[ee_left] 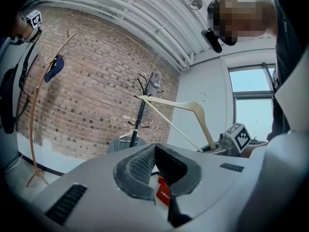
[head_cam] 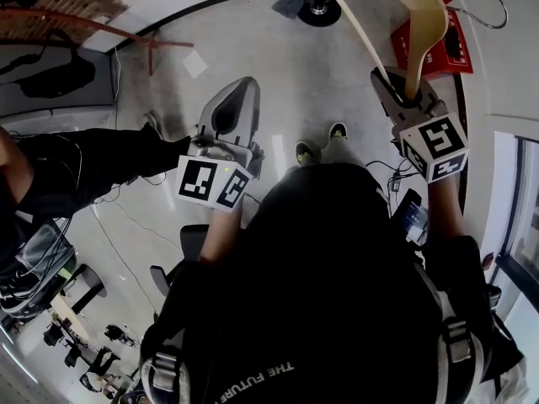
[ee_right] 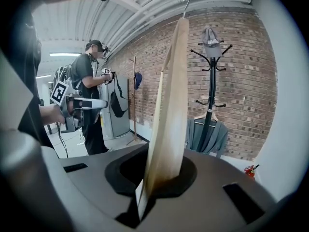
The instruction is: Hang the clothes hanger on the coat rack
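Observation:
A pale wooden clothes hanger (head_cam: 421,23) with a metal hook (head_cam: 497,11) stands up from my right gripper (head_cam: 405,91), which is shut on one end of it. In the right gripper view the hanger (ee_right: 170,115) rises straight out of the jaws of the right gripper (ee_right: 159,178). The black coat rack (ee_right: 208,95) stands ahead by the brick wall, with a cap on top and a grey garment (ee_right: 206,135) hanging low on it. My left gripper (head_cam: 234,103) is held apart to the left, shut and holding nothing. The left gripper view shows the left gripper (ee_left: 154,161), the hanger (ee_left: 193,109) and the rack (ee_left: 140,115).
Another person (ee_right: 89,100) holding grippers stands at the left by a grey cabinet. A curved wooden stand (ee_left: 34,115) with a blue cap leans against the brick wall. A red fire extinguisher (ee_right: 249,169) sits on the floor near the rack. A window (ee_left: 248,110) is at the right.

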Tool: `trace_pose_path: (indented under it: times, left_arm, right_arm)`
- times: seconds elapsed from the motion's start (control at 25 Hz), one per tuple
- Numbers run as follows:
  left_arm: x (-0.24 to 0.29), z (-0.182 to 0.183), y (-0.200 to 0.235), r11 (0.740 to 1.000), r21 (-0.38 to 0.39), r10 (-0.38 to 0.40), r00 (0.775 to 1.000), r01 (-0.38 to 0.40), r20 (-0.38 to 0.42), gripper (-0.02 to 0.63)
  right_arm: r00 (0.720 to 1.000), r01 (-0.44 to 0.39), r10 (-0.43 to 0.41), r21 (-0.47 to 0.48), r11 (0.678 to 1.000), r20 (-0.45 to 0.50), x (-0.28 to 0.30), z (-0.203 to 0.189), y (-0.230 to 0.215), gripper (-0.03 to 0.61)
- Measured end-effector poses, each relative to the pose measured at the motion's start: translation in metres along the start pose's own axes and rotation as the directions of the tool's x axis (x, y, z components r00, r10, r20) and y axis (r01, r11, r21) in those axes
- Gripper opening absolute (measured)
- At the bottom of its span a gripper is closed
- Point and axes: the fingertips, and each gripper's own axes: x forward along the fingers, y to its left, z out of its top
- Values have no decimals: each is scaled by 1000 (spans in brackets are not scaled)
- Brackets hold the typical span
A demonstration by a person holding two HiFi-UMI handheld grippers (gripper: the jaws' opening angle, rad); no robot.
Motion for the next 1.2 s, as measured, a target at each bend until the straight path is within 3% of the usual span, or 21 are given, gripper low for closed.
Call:
trace_pose_path:
  times: [0.36, 0.88, 1.2]
  left_arm:
    - [45, 1, 11, 1000, 5, 5, 1000, -5, -12, 14]
    - [183, 24, 15, 998, 57, 17, 1000, -15, -23, 14]
    - [233, 35, 6, 995, 91, 43, 999, -42, -17, 14]
  right_arm:
    - [1000, -9, 9, 7, 1000, 4, 24, 2, -42, 29]
    - [998, -42, 40, 43, 998, 46, 62, 10, -170, 29]
    - [994, -81, 77, 47, 996, 72, 74, 11, -221, 29]
